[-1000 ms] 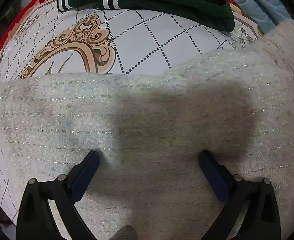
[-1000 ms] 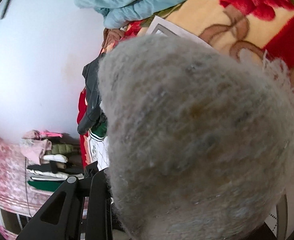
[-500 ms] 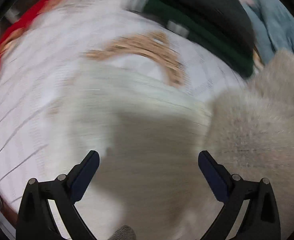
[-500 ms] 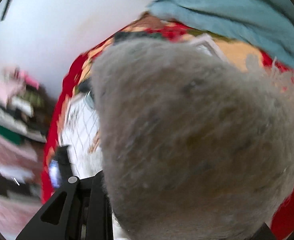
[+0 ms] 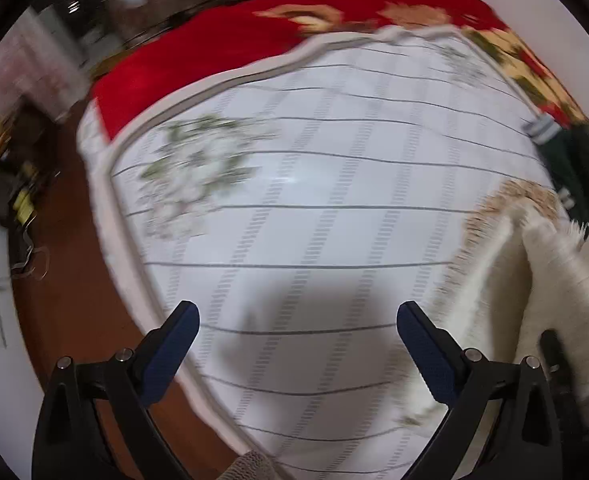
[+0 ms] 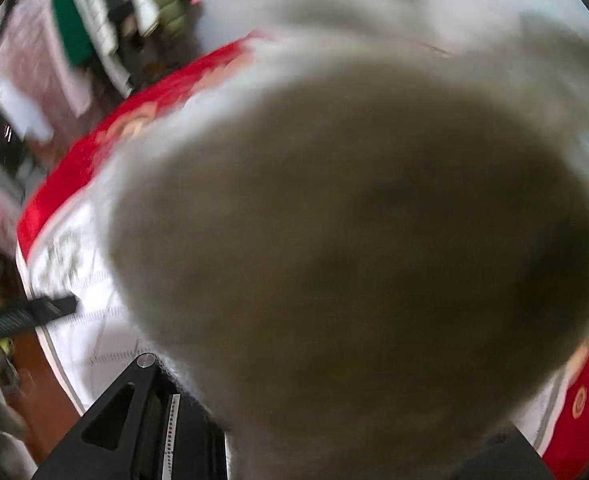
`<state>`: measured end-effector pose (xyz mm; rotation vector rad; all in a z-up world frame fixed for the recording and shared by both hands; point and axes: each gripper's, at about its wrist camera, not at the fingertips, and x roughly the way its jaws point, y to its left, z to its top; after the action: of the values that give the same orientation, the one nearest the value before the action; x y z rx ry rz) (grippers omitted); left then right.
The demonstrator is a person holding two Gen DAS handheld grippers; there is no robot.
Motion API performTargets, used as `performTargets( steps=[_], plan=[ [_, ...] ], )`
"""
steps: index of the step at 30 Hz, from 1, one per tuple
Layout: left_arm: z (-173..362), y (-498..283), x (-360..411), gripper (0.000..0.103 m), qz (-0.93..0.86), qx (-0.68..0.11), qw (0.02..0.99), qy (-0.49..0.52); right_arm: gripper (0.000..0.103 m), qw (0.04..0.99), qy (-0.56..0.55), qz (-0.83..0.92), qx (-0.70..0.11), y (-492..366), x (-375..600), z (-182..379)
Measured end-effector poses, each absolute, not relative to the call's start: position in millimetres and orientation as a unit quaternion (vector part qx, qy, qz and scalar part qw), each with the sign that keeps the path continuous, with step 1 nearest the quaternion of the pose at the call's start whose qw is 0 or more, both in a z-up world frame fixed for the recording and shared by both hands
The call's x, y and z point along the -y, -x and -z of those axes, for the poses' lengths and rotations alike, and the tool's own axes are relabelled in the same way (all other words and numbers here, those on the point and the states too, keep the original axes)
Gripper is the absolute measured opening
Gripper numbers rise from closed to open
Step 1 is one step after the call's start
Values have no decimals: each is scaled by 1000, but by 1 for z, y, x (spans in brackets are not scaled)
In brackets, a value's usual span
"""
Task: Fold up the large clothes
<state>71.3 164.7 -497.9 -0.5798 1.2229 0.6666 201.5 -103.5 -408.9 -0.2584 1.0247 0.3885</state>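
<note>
While left hand-held gripper gapes level, right bunches sweater.

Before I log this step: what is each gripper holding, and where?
Left gripper: nothing, jaws wide apart. Right: bunched fuzzy sweater; the grip spot is hidden.

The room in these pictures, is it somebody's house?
Probably a home, maybe a bedroom: a red flowered blanket under a white checked cover, folded clothes stacked at the side, and a fluffy sweater being folded.

Both fisheye views are motion-blurred, evenly lit, edges bent; soft shadow below centre.
</note>
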Motion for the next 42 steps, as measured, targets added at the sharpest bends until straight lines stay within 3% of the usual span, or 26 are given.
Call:
performTargets(
  steps=[5,10,13,14,15,20,22,29,32,33,36,39,42],
  plan=[
    [508,-57,-180,101,-327,-556,715,270,30,834,157,-190,-494,-178,87,458],
    [508,-60,-184,101,-329,-553,720,261,32,851,197,-200,-445,-144,84,474],
    [507,-60,-185,101,-315,-553,723,269,54,839,215,-242,-437,-133,84,469],
    [505,-60,-185,101,-309,-552,724,276,73,827,210,-269,-447,-129,84,464],
    [501,-60,-186,101,-304,-550,725,282,81,810,197,-308,-459,-125,88,459],
    [483,-77,-184,101,-251,-545,742,299,81,727,140,-415,-529,-117,132,434],
    [476,-91,-174,101,-228,-545,753,290,81,704,70,-426,-563,-128,165,422],
    [465,-140,-117,101,-159,-555,780,241,80,715,-107,-260,-640,-177,283,410],
    [508,-142,-83,101,-180,-609,756,158,74,716,-142,-206,-652,-205,314,410],
    [526,-137,-79,102,-186,-627,742,147,67,717,-146,-194,-654,-213,318,411],
    [573,-115,-82,103,-197,-663,703,168,54,724,-136,-189,-650,-239,305,402],
    [572,-111,-94,103,-206,-661,694,199,40,716,-114,-197,-660,-262,271,412],
    [532,-120,-95,103,-217,-636,718,178,41,696,-64,-196,-688,-282,239,443]
  ],
)
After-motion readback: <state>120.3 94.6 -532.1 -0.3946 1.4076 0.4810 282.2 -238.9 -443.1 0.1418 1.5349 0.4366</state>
